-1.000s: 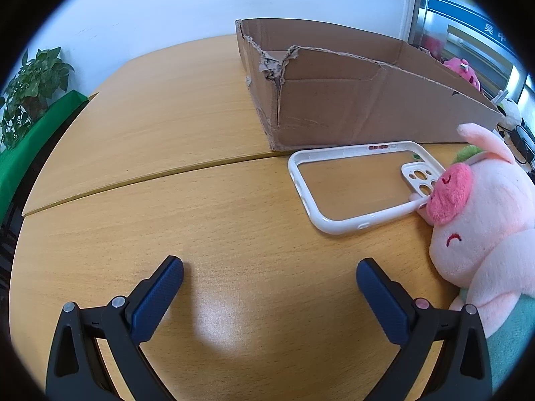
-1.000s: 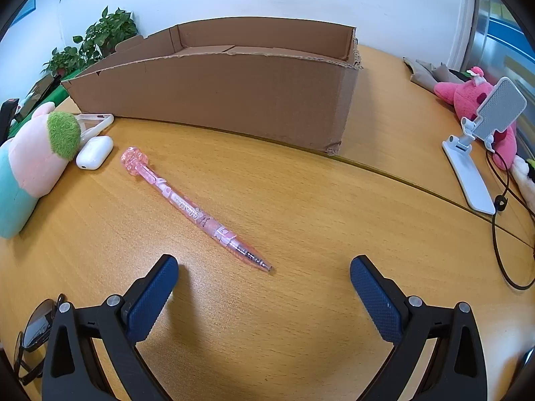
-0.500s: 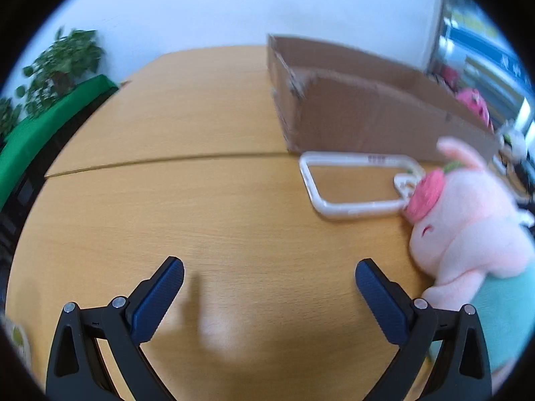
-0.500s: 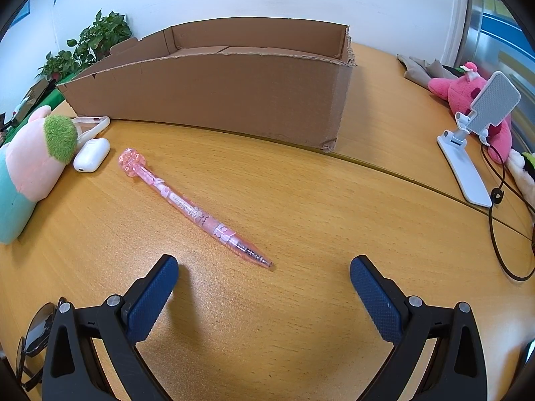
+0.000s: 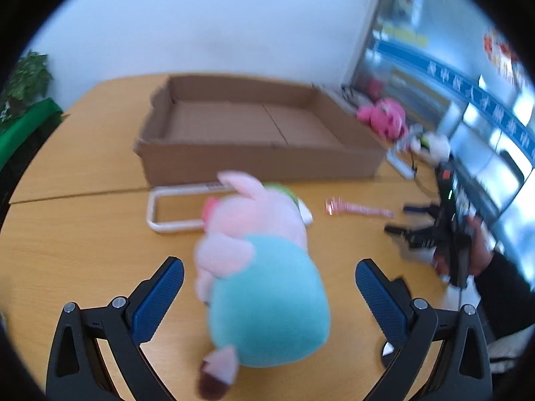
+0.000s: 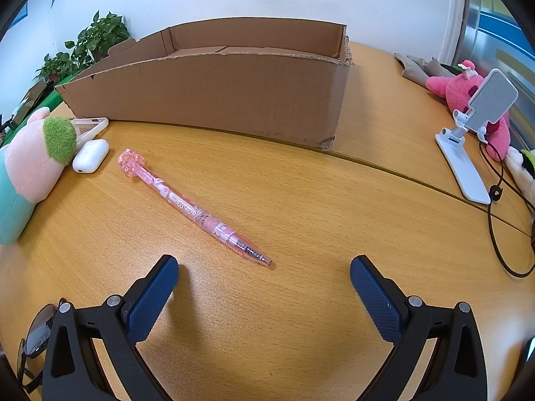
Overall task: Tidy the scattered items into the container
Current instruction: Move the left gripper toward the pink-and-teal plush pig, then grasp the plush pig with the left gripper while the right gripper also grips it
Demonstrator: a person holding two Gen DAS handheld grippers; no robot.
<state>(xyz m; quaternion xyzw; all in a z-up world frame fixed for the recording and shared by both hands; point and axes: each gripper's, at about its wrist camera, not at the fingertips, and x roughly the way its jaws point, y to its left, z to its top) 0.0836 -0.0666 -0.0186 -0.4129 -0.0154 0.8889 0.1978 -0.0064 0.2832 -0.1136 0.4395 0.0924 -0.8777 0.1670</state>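
**Inspector:** State of the left tongs?

**Onlooker:** Spread wide, gripping nothing. The plush pig lies on the bench between the two blue pads, teal body nearest, pink head pointing away. I cannot tell whether either pad touches it; that view is blurred.

**Inspector:** Beyond the pig?

**Onlooker:** A white phone case flat on the bench just past and left of the head, its far edge close against the near wall of the cardboard box. The box is open-topped and shows only bare cardboard floor inside. Left of the tongs the bench is open wood out to its curved edge.

**Inspector:** Right tongs?

**Onlooker:** Also wide apart and holding nothing, low over the bench. The pink pen lies ahead, its tip nearest the gap between the pads, its flower cap angled away to the left. Clear wood surrounds it on all sides.

**Inspector:** Other items there?

**Onlooker:** A white earbud case far left, just beside the pig's green-capped head. Sunglasses sit at the lower left, partly behind the left finger. The box's torn corner stands ahead, well apart from the pen. To the right, a white phone stand, a black cable and a pink plush toy occupy the bench near its edge.
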